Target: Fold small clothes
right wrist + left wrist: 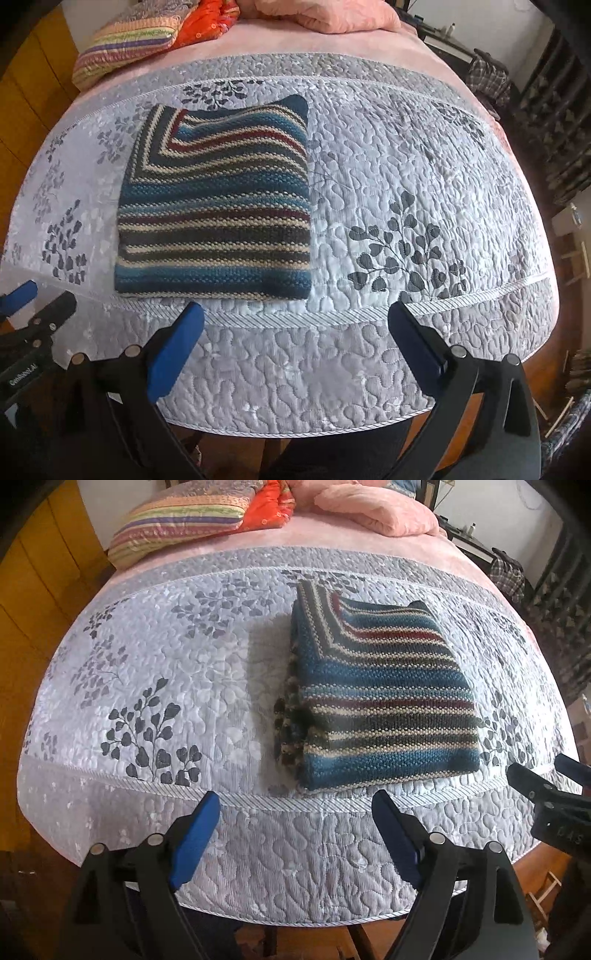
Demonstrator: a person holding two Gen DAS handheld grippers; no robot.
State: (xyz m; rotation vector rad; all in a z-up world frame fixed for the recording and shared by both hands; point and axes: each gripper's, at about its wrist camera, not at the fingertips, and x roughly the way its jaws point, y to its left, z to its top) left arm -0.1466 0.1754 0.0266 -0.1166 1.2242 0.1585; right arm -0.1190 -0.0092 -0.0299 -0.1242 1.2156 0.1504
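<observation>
The folded knit sweater (376,698) ahead of the jaws is striped teal blue, cream, dark grey and maroon. The quilt (177,672) under it is pale silver-grey with dark grey leaf sprigs. Way beyond sit a rainbow-striped pillow (177,520), a bright orange cushion (267,504) and a pink blanket (376,511).

Left wrist view: embossed characters on right hand-held gripper (546,775) body, roughly "0 A 5", unclear. Right wrist view: white print on left hand-held gripper (35,295) body, starts "Gen", rest blurred. No other readable text.
</observation>
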